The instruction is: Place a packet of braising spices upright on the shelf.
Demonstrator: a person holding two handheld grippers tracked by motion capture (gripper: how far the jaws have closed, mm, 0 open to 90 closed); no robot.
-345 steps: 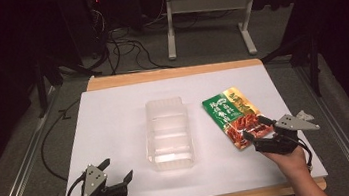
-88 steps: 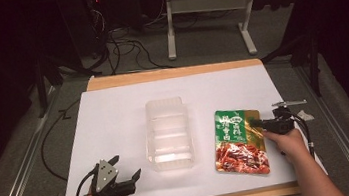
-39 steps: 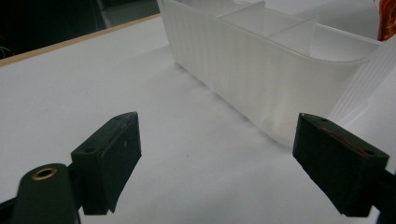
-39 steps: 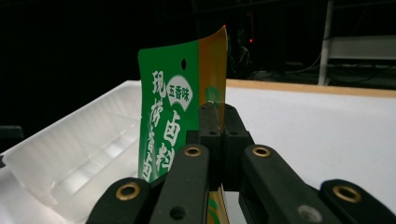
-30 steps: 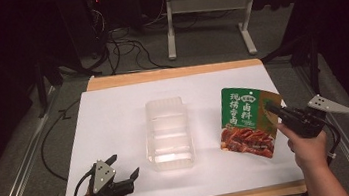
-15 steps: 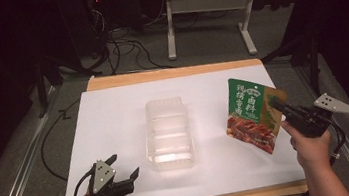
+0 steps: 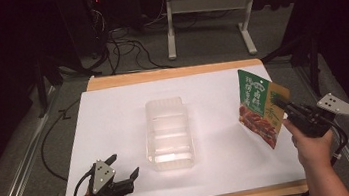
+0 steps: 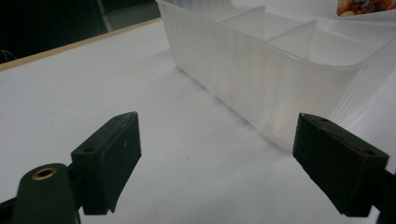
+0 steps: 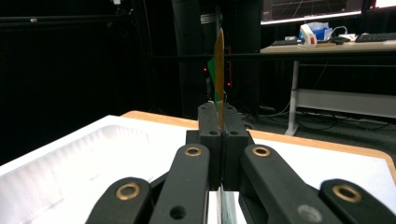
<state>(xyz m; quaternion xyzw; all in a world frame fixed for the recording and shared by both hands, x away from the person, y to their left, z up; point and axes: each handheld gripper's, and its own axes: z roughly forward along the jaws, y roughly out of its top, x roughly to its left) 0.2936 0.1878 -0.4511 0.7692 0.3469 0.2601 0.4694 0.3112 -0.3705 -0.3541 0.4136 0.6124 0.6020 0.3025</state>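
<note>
The green and orange foil food pouch [image 7: 259, 107] with a picture of a red dish on its front is pinched at one edge in my right claw [image 7: 284, 107], lifted off the white sheet [image 7: 115, 120] at the table's right side and tilted, its printed face turned toward the middle. In the right gripper view my two black jaws stand pressed together with the pouch [image 9: 218, 70] rising edge-on from between them, thin as a blade, so the grip is only on a narrow strip.

Nearest me on the left, my left claw [image 7: 123, 168] rests low on the sheet with its jaws spread wide and nothing between them, aimed at the near end of the clear ribbed plastic tray [image 7: 168, 133] with divided compartments [image 8: 289, 35].

I judge the step is carrying the pouch to that tray. To do it well I should keep the pinch firm, since a slack pouch may swing or slip. I would bring it across level, lower it over one compartment before letting go, and use the left claw to steady the light tray's wall [image 8: 243, 79] if it slides.
</note>
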